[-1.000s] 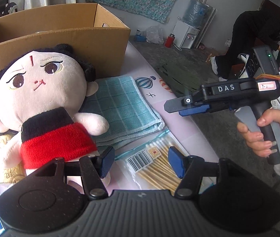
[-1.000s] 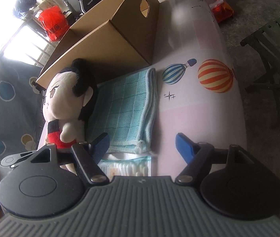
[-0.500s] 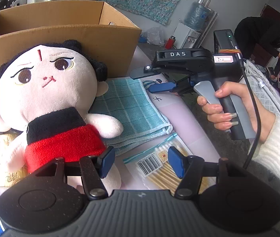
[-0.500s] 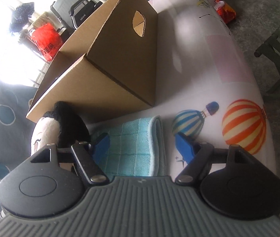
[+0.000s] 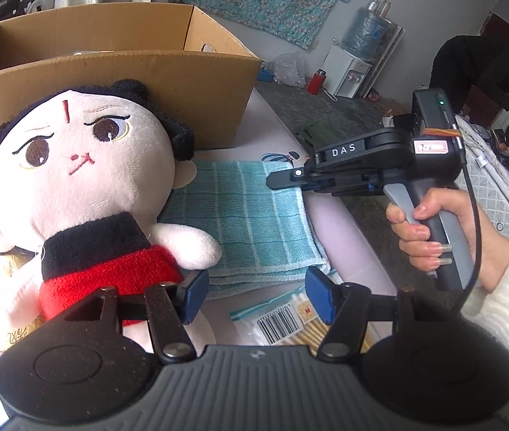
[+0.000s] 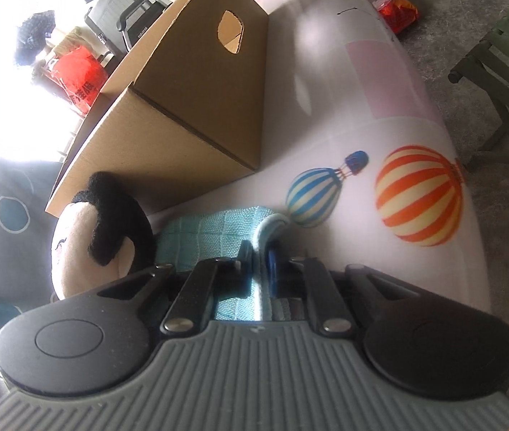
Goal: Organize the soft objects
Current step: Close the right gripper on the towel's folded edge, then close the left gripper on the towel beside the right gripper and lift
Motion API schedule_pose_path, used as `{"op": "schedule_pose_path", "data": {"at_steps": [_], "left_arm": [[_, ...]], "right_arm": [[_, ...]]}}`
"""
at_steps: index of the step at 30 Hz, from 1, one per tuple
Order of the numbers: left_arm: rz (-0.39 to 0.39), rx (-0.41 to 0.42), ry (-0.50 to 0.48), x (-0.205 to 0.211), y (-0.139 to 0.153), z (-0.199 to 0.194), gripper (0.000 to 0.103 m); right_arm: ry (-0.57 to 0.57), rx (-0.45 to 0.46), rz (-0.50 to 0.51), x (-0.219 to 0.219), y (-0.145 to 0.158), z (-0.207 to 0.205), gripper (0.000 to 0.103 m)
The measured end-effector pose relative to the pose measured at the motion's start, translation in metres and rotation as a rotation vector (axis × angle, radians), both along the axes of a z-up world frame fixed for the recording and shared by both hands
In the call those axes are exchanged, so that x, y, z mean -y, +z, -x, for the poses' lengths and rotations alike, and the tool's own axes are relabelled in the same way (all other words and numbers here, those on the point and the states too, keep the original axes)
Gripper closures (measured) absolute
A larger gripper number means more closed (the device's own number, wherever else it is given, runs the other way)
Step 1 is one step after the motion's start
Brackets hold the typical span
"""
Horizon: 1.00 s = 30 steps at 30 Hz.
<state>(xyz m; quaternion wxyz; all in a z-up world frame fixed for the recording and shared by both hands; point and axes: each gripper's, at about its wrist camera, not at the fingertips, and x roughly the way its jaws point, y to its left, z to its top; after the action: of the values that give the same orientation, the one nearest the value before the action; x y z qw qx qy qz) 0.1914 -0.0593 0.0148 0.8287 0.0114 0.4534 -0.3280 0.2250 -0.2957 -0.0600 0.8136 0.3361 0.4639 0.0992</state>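
A plush doll (image 5: 78,194) with a pale face, black hair and a red and black top leans against the cardboard box (image 5: 118,82); its head shows in the right wrist view (image 6: 100,233). A folded teal towel (image 5: 240,222) lies flat beside it. My left gripper (image 5: 256,296) is open and empty, just in front of the doll's body and the towel's near edge. My right gripper (image 6: 260,258) is shut on the towel's right edge (image 6: 218,233); it also shows in the left wrist view (image 5: 290,179).
A bag of cotton swabs (image 5: 290,323) lies by the towel's near edge. The open box (image 6: 189,107) stands behind the doll. The table cover (image 6: 380,125) has balloon prints. A folding chair (image 6: 506,82) stands off the right edge. A person (image 5: 488,72) bends over at the far right.
My right gripper has come down onto the towel's right edge and closed on it; half a second ago it was open. My left gripper has stayed open and shifted slightly.
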Motion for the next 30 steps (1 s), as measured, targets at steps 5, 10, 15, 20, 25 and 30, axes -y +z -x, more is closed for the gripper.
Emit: {"op": "schedule_pose_path", "data": {"at_steps": [5,10,15,20,25,30], "left_arm": [[-0.007,-0.021,0.005,0.01,0.004,-0.006,0.042],[-0.021,-0.031,-0.018,0.019,0.012,-0.004,0.042],[-0.012,-0.032,-0.011,0.024,0.025,0.0,0.042],[-0.051,0.019,0.039,0.058,0.027,-0.03,0.036],[-0.054,-0.053,0.13,0.092,0.005,-0.078,0.036],[-0.151,-0.099,0.19,0.116,-0.022,-0.106,0.037]], "right_arm": [[-0.019,-0.003,0.004,0.03,0.002,0.017,0.096],[-0.021,0.002,0.02,0.052,0.005,0.033,0.096],[-0.011,0.008,0.024,0.063,0.004,0.038,0.096],[-0.027,0.002,0.033,0.065,0.006,0.036,0.091],[-0.051,-0.003,-0.013,0.07,0.004,0.029,0.081],[-0.071,0.015,-0.038,0.071,0.003,0.025,0.069]]}}
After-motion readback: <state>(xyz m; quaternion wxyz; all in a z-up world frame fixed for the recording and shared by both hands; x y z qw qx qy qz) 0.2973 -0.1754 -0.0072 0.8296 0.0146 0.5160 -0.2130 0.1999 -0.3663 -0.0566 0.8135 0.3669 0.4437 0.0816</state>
